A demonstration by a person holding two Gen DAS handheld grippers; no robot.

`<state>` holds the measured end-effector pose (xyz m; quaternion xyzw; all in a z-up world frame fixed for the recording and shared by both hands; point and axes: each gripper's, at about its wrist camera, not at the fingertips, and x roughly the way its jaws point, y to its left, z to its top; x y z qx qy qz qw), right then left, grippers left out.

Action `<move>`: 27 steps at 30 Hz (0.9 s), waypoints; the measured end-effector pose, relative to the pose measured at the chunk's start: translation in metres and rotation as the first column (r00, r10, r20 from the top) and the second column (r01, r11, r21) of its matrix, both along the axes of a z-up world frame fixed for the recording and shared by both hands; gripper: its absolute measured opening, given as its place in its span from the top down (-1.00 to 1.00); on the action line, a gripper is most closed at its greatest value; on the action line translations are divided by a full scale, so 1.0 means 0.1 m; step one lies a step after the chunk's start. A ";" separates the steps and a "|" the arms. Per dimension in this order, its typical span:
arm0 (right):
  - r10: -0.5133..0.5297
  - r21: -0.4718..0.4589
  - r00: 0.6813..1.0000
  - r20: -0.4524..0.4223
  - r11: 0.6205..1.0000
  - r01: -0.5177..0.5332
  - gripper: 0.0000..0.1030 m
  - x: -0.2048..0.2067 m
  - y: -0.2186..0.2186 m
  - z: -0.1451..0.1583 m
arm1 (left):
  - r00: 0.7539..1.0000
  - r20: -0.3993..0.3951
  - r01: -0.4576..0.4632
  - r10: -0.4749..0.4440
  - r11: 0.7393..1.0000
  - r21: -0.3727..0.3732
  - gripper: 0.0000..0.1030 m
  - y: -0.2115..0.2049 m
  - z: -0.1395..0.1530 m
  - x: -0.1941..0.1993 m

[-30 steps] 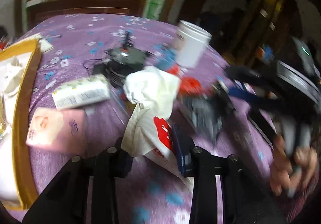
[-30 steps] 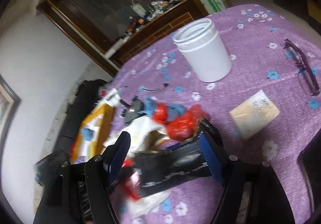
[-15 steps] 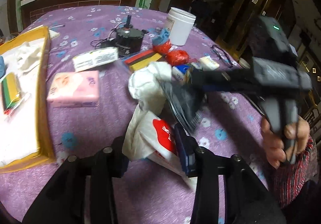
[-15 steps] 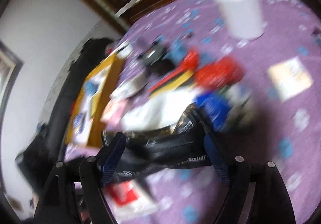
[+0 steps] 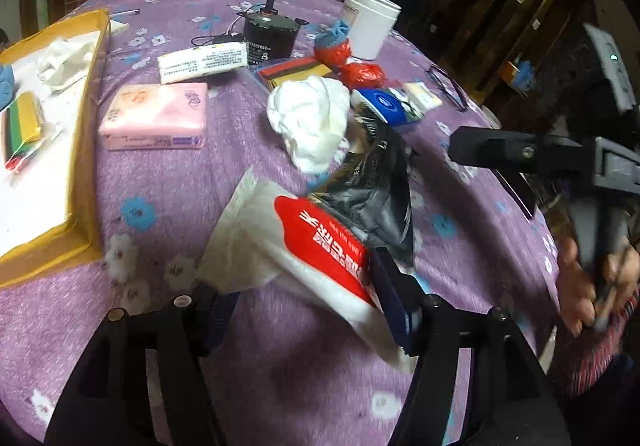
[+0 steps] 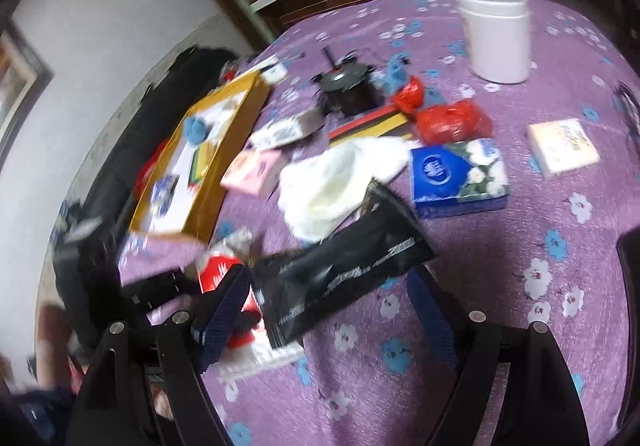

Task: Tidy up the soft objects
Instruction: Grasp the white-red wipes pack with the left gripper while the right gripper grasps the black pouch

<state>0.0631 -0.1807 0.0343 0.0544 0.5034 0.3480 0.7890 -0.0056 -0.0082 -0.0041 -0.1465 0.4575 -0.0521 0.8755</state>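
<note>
A white packet with a red label [image 5: 304,242] lies on the purple flowered cloth between the fingers of my left gripper [image 5: 304,306]. Its jaws are opening and the pads no longer squeeze it. A crumpled black packet [image 5: 376,190] rests partly on top of it. In the right wrist view the black packet [image 6: 340,266] lies slanted between the spread fingers of my right gripper [image 6: 324,306], loose. One right finger [image 5: 500,152] stands off to its right, with a hand [image 5: 588,286] on the handle. A crumpled white cloth [image 5: 308,118] sits just behind.
A yellow-rimmed tray [image 5: 90,118] at left holds a cloth and coloured pads. Behind lie a pink tissue pack [image 5: 156,118], a white pack [image 5: 202,62], a black motor [image 5: 270,34], a white jar [image 5: 372,26], red bags [image 5: 362,72], a blue tissue pack [image 5: 386,104] and a cream pack [image 6: 562,146].
My left jaws have spread and let the red-label packet sag onto the cloth. The right gripper has drawn back from the black packet, which now lies on the table.
</note>
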 end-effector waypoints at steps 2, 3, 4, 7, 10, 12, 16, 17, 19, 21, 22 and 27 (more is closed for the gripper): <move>-0.022 0.017 1.000 -0.020 1.000 0.022 -0.61 0.02 -0.01 -0.01 | 0.999 0.023 -0.023 0.023 1.000 0.011 -0.18 -0.01 0.01 0.05; -0.035 0.023 0.999 -0.031 0.999 0.036 -0.61 0.01 -0.01 -0.03 | 0.999 0.040 -0.035 0.033 0.999 0.037 0.05 -0.01 0.02 0.07; -0.055 0.024 0.998 -0.044 0.998 0.056 -0.61 0.01 -0.02 -0.05 | 0.998 0.054 -0.038 0.036 0.999 0.036 0.18 0.01 0.03 0.08; -0.097 0.047 0.991 -0.089 0.994 0.101 -0.61 0.02 -0.04 -0.14 | 0.994 0.091 -0.061 0.060 0.998 0.000 0.29 0.10 0.04 0.03; -0.143 0.035 0.981 -0.129 0.988 0.149 -0.62 0.07 -0.02 -0.23 | 0.989 0.140 -0.058 0.054 0.998 0.024 0.32 0.14 0.12 -0.10; -0.175 0.000 0.972 -0.155 0.984 0.177 -0.63 0.09 0.04 -0.31 | 0.984 0.170 -0.060 0.052 0.997 0.043 0.32 0.17 0.19 -0.19; -0.170 -0.043 0.977 -0.126 0.985 0.166 -0.61 0.12 0.25 -0.33 | 0.984 0.175 -0.044 0.038 0.999 0.030 0.33 0.26 0.25 -0.25; -0.181 -0.047 0.977 -0.108 0.983 0.177 -0.61 0.13 0.26 -0.29 | 0.984 0.176 -0.043 0.036 0.999 0.033 0.33 0.28 0.26 -0.26; -0.178 -0.032 0.982 -0.061 0.984 0.177 -0.61 0.14 0.29 -0.16 | 0.982 0.183 -0.043 0.037 0.999 0.028 0.32 0.34 0.29 -0.32; -0.133 -0.019 0.991 -0.003 0.991 0.133 -0.63 0.12 0.37 -0.04 | 0.983 0.180 -0.050 0.044 0.998 0.026 0.33 0.39 0.29 -0.33; -0.101 -0.008 0.995 0.007 0.995 0.102 -0.64 0.13 0.42 0.00 | 0.982 0.182 -0.053 0.048 0.998 0.021 0.33 0.42 0.29 -0.34; 0.093 0.059 0.994 -0.050 0.994 -0.090 -0.65 0.22 0.75 -0.12 | 0.982 0.173 -0.075 0.072 0.997 0.013 0.33 0.49 0.26 -0.32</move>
